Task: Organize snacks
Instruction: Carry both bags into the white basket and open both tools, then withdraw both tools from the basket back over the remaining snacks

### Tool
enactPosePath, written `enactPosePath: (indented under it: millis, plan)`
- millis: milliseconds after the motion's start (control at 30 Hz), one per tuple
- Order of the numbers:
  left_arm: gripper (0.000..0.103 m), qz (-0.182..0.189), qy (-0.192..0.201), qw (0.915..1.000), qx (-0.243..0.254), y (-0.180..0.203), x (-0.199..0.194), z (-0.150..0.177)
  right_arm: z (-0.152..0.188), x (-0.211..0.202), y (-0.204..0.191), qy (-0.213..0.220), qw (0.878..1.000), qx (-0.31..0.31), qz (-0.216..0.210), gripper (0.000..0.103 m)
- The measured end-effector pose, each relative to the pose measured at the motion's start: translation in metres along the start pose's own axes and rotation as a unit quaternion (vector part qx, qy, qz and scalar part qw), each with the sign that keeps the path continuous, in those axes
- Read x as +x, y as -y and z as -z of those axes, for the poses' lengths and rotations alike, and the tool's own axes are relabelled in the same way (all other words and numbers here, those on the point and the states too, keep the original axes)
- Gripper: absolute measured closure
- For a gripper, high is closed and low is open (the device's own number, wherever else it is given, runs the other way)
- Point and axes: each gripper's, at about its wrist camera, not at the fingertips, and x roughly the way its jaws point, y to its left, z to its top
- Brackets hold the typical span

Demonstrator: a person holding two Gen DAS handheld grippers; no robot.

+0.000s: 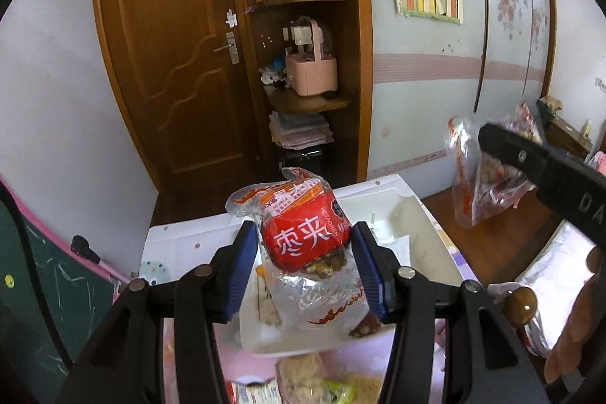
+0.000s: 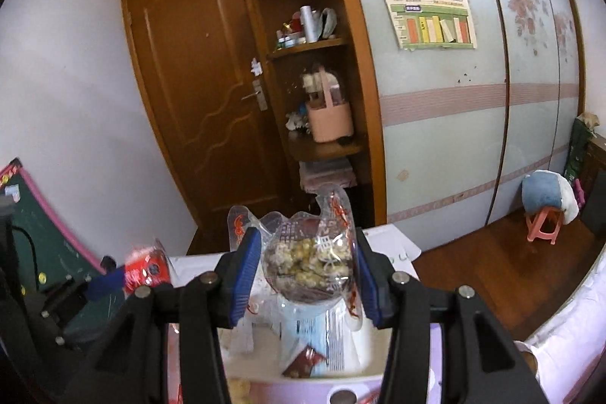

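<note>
My left gripper (image 1: 305, 265) is clamped on the red snack packet (image 1: 303, 237), above the white tray (image 1: 299, 343). My right gripper (image 2: 306, 273) pinches a clear nut packet (image 2: 310, 260) over the tray. I judge sorting midway; loose snacks (image 1: 303, 381) remain below.

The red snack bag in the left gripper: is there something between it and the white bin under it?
Nothing visible blocks it. The red snack bag, clamped in the left gripper, hangs above the open white bin. The right gripper, holding a clear popcorn bag, is off to the side.
</note>
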Motion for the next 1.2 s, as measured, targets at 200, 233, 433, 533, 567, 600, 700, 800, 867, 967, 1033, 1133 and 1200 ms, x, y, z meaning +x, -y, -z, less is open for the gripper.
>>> enactPosePath:
  millis: [200, 233, 433, 533, 567, 600, 700, 800, 867, 967, 1033, 1133, 1200]
  plan:
    - [0.053, -0.012, -0.043, 0.9989, 0.011, 0.007, 0.054, 0.001, -0.002, 0.036, 0.007, -0.019, 1.0, 0.006, 0.013, 0.055]
    - [0.053, -0.016, -0.05, 0.9985, 0.013, 0.008, 0.062, 0.003, 0.0, 0.046, 0.008, -0.027, 0.999, 0.006, 0.016, 0.055]
    - [0.053, -0.032, -0.082, 0.996, 0.017, 0.006, 0.101, 0.014, 0.019, 0.084, 0.011, -0.074, 0.997, 0.004, 0.025, 0.055]
    - [0.053, -0.038, -0.091, 0.9949, 0.02, 0.004, 0.112, 0.021, 0.032, 0.102, 0.01, -0.102, 0.994, -0.004, 0.029, 0.055]
    - [0.053, -0.039, -0.094, 0.9946, 0.021, 0.003, 0.114, 0.024, 0.036, 0.107, 0.009, -0.11, 0.993, -0.008, 0.032, 0.055]
    - [0.052, -0.041, -0.097, 0.9942, 0.021, 0.002, 0.117, 0.026, 0.039, 0.111, 0.008, -0.116, 0.993, -0.011, 0.033, 0.054]
    - [0.039, -0.043, -0.111, 0.9927, 0.019, -0.001, 0.123, 0.031, 0.049, 0.121, 0.005, -0.141, 0.989, -0.022, 0.025, 0.053]
    - [0.011, -0.056, -0.109, 0.9923, 0.016, -0.005, 0.122, 0.032, 0.056, 0.123, -0.001, -0.151, 0.987, -0.042, 0.034, 0.044]
    - [0.011, -0.057, -0.099, 0.9933, 0.013, -0.008, 0.117, 0.032, 0.057, 0.119, -0.004, -0.15, 0.987, -0.051, 0.039, 0.038]
    - [0.011, -0.061, -0.097, 0.9934, 0.005, -0.012, 0.111, 0.033, 0.056, 0.107, -0.006, -0.143, 0.987, -0.058, 0.037, 0.034]
    - [0.011, -0.063, -0.097, 0.9933, -0.002, -0.015, 0.106, 0.034, 0.055, 0.098, -0.005, -0.14, 0.988, -0.054, 0.035, 0.034]
    - [0.011, -0.067, -0.094, 0.9933, -0.011, -0.022, 0.095, 0.037, 0.052, 0.089, -0.003, -0.136, 0.989, -0.048, 0.029, 0.034]
    - [0.011, -0.069, -0.092, 0.9933, -0.016, -0.024, 0.088, 0.039, 0.051, 0.079, -0.003, -0.131, 0.99, -0.047, 0.022, 0.034]
